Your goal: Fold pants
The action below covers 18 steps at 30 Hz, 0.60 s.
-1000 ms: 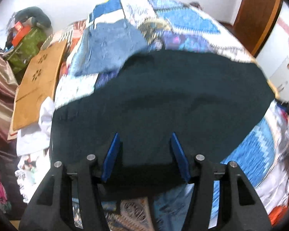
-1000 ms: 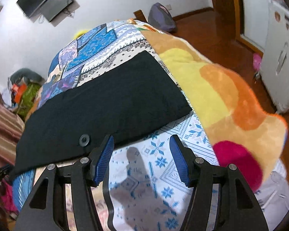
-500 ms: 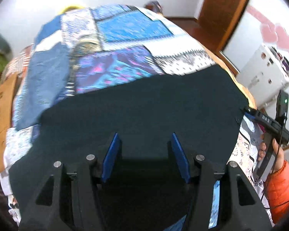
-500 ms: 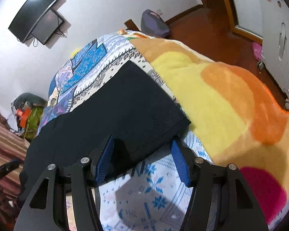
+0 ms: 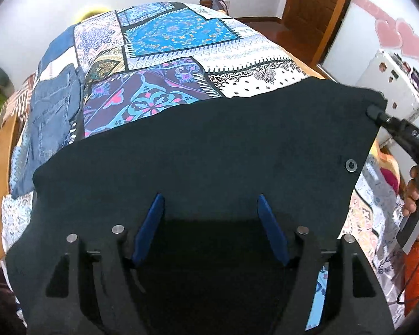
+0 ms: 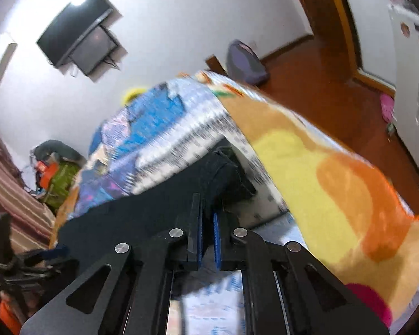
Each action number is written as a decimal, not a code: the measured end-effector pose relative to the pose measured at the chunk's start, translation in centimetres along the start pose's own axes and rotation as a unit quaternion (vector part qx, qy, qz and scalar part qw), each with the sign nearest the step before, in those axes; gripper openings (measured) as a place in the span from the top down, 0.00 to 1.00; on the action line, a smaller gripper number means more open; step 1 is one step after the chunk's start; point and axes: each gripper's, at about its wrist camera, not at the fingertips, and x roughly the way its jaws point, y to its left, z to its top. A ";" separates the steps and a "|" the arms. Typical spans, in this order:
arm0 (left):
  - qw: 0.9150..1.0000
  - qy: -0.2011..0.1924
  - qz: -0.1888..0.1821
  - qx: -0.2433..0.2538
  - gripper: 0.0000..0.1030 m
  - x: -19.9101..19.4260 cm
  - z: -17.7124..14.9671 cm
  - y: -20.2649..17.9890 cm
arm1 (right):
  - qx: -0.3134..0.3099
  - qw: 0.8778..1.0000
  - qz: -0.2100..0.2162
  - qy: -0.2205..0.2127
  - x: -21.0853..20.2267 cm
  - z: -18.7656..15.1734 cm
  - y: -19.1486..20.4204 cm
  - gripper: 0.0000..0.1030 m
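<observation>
- A bedroom: a bed under a patchwork bedspread [image 5: 181,39], a plush yellow-and-orange blanket [image 6: 307,167] over its side, a wooden door [image 5: 318,2] beyond, and a wall-mounted screen [image 6: 78,30] in the right wrist view.
- The black pants [image 5: 209,150] lie spread flat across the near part of the bed, a round button [image 5: 350,165] near their right edge; a pair of blue jeans [image 5: 50,117] lies apart on the far left.
- The left gripper [image 5: 211,224] hovers over the near part of the pants, its blue pads set wide and opening further, with only flat cloth below them and nothing pinched.
- The right gripper [image 6: 207,217] is closed tight on the corner of the pants, which bunches up between its pads; the left wrist view shows the same clamped corner at the far right edge, with the person's hand [image 5: 417,192] on the handle.
- The cloth looks soft, limp and light with a matte weave, so it should drape and sag rather than hold shape, and is unlikely to slip from ribbed pads.
- The best holds are probably hems and corners, where layers are doubled; a matching grip on the opposite edge would keep the fold square.
</observation>
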 end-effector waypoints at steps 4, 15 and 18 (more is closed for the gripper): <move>1.000 -0.013 -0.006 -0.022 0.32 -1.5 -0.1 1.1 | -0.032 0.999 0.024 -0.023 -1.5 1.3 3.3 0.95; 0.989 -0.128 0.015 -0.074 0.32 -11.3 -1.3 6.4 | -0.118 0.984 0.111 -0.070 -3.8 3.2 13.8 0.95; 0.984 -0.156 0.022 -0.087 0.32 -14.0 -2.5 8.2 | -0.143 0.978 0.136 -0.068 -3.4 3.0 17.2 0.95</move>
